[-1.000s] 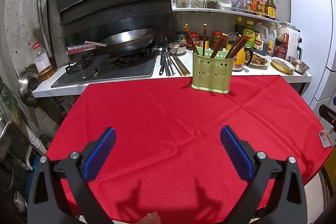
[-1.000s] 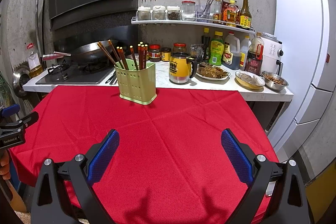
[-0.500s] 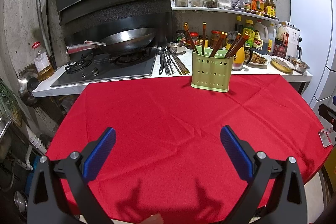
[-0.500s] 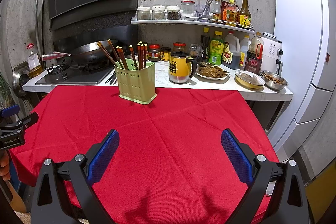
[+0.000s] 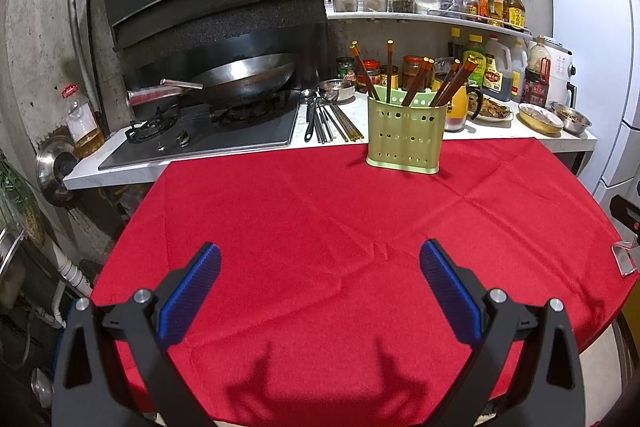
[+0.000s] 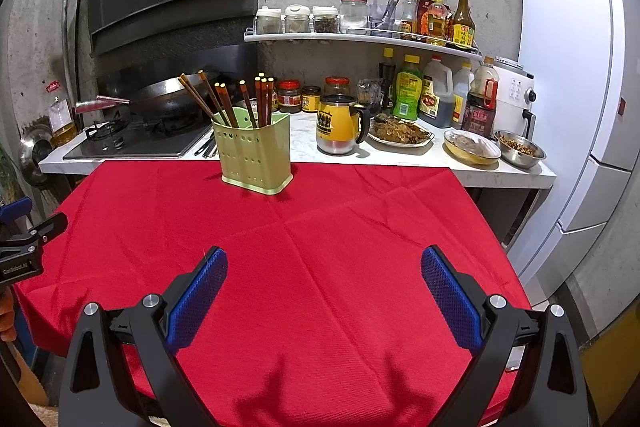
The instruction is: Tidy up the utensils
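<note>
A pale green perforated utensil holder (image 5: 404, 137) (image 6: 253, 155) stands at the far edge of the red tablecloth (image 5: 320, 227) (image 6: 320, 235), with several brown chopsticks (image 5: 416, 83) (image 6: 224, 101) upright in it. More utensils, spoons and chopsticks (image 5: 326, 119), lie loose on the white counter behind it, next to the stove. My left gripper (image 5: 320, 267) hovers open over the near part of the cloth, nothing between its blue pads. My right gripper (image 6: 324, 271) is open and empty too, well short of the holder.
A gas stove with a steel wok (image 5: 240, 79) sits at the back left. A yellow mug (image 6: 340, 127), plates of food (image 6: 400, 135), bowls and bottles crowd the counter (image 6: 400, 159) on the right. A white fridge (image 6: 580, 87) stands at far right. The left gripper's body (image 6: 24, 243) shows at the left edge.
</note>
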Motion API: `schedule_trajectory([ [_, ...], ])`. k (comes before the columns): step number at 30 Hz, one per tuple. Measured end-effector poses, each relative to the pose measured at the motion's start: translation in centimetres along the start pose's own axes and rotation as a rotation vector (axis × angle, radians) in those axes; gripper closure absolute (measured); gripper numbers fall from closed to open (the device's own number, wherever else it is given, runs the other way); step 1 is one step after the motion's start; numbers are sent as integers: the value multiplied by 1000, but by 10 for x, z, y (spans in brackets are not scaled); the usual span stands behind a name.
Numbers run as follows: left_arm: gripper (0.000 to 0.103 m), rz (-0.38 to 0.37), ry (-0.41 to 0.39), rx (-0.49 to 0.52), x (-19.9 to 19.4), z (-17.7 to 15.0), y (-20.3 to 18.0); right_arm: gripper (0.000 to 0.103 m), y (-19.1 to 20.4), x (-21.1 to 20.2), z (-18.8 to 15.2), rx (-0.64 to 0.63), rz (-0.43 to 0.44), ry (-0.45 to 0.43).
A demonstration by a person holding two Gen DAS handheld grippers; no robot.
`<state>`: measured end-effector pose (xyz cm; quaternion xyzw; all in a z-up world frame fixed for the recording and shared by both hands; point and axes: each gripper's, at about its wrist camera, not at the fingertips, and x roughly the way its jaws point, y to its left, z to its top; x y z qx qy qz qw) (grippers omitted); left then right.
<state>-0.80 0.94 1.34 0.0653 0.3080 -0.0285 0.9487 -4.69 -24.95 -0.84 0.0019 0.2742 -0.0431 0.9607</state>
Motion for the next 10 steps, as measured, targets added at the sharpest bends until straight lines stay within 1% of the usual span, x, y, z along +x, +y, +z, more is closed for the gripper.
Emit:
schedule_trajectory([
  [3, 6, -16, -2, 8, -2, 0, -2, 7, -1, 0, 0, 3, 0, 1],
  [10, 6, -20, 21, 14, 1, 1, -7, 7, -1, 0, 0, 3, -1, 1],
])
